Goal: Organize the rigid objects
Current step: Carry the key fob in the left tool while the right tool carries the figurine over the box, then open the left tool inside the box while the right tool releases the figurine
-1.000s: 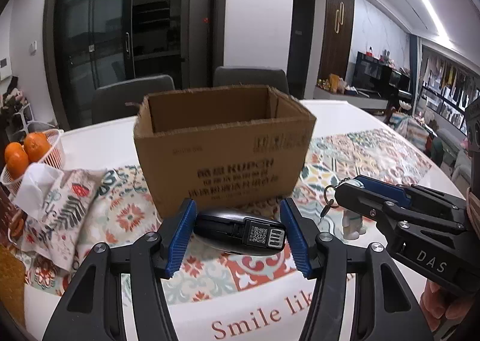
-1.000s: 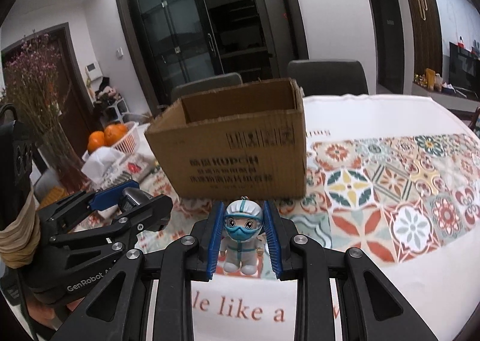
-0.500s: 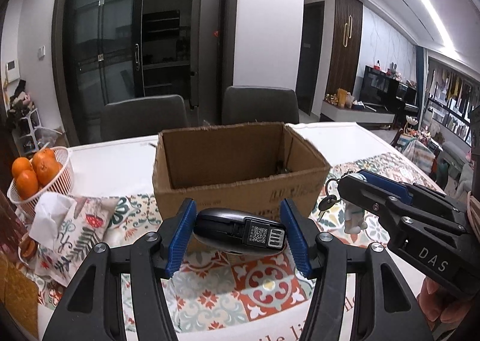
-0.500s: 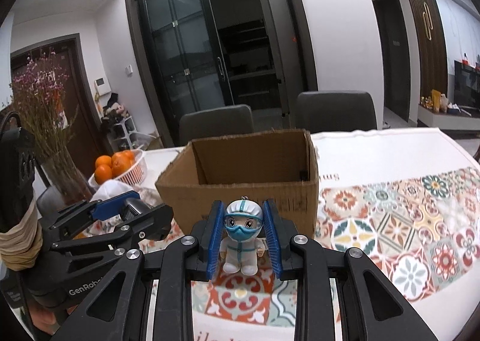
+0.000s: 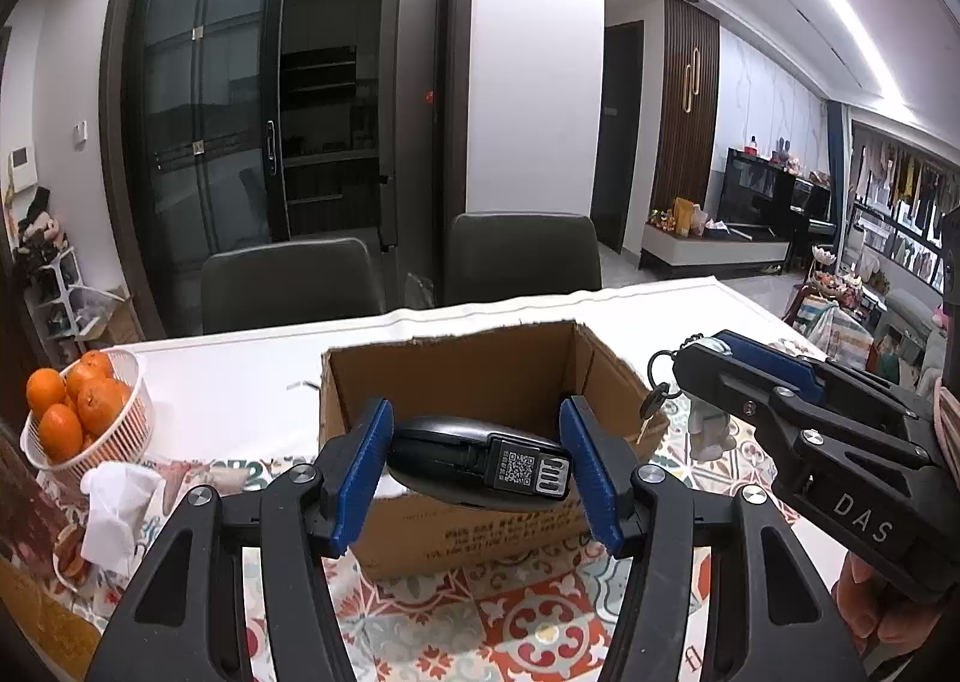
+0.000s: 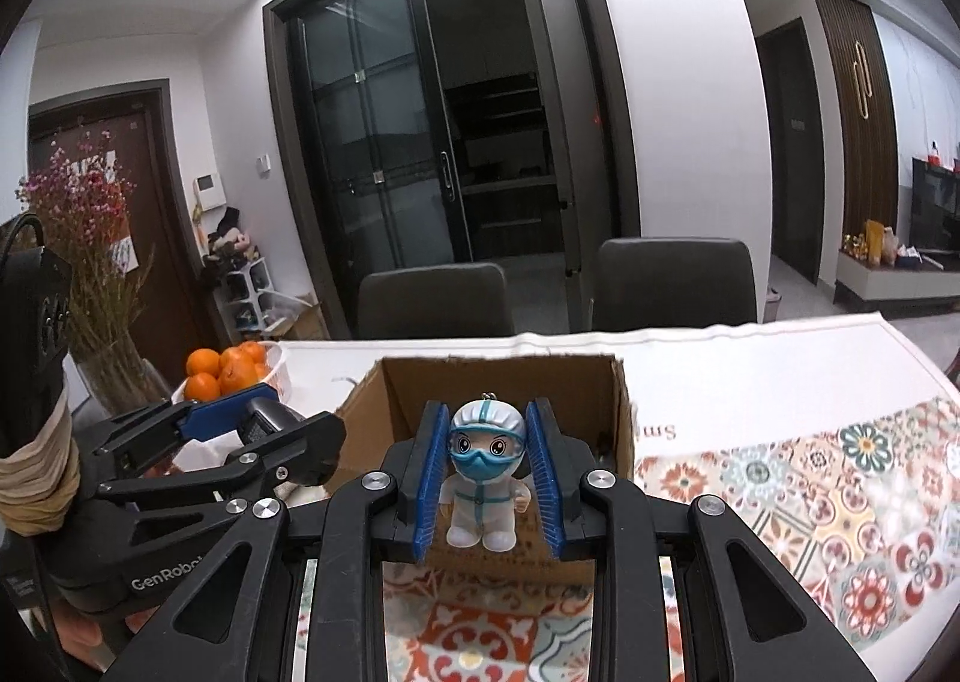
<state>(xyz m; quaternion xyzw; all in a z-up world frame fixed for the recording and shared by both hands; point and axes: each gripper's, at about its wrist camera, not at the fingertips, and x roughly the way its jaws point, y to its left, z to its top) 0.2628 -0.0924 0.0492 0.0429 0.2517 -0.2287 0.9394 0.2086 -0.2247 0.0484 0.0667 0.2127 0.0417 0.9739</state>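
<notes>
Tablecloth (image 5: 510, 622), oranges (image 5: 78, 412), open box (image 5: 480, 376)

The white table (image 5: 240, 364) carries a patterned cloth (image 6: 840, 478), an open cardboard box (image 5: 480, 364) and a basket of oranges (image 5: 84, 412)

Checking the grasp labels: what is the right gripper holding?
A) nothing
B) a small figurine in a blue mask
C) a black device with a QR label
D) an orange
B: the right gripper is shut on the figurine, its blue pads pressing its sides.
</notes>
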